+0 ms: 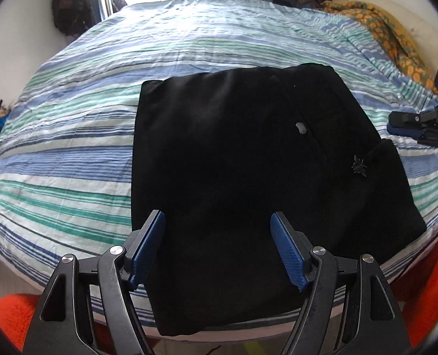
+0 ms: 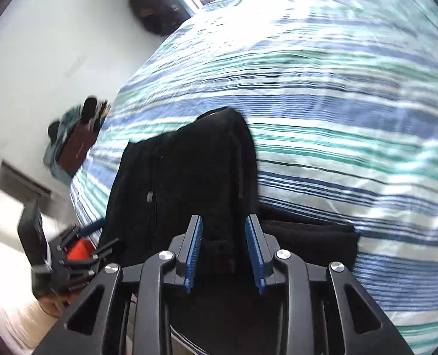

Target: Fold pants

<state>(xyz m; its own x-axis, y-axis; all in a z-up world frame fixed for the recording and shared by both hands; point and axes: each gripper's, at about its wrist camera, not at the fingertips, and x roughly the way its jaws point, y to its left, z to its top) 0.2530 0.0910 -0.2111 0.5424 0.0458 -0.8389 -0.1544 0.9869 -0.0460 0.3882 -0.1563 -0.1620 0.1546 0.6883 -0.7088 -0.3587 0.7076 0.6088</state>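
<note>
the pants [image 1: 248, 159] lie on the bed [image 1: 100, 94], near its close edge, already folded into a compact black block. the near end hangs a little over the edge of the mattress. a small metal emblem [image 1: 360, 163] shows on the right side of the top layer, beside a pocket seam.

my left tool [image 1: 217, 230] hovers above the near end of the pants with its jaws spread wide and nothing between them. my right tool [image 2: 223, 233] is low at the right side of the pants, jaws parted with a clear gap. black cloth shows behind the gap, but i see nothing pinched between the pads, so i take it as holding nothing. in the left view it [image 1: 420, 124] sits just off the right edge of the block, apart from the cloth. the right view is blurred, so fine contact there is hard to read.

i judge the folding is late: the legs look doubled and the block is nearly square. what seems left is either one last fold or tidying. a last fold would call for both tools to pinch the near corners through all the layers, lift, and carry that end over to the far edge. the layers are thick and slippery-looking, so a shallow pinch could catch only the top layer and pull the stack apart.
</note>
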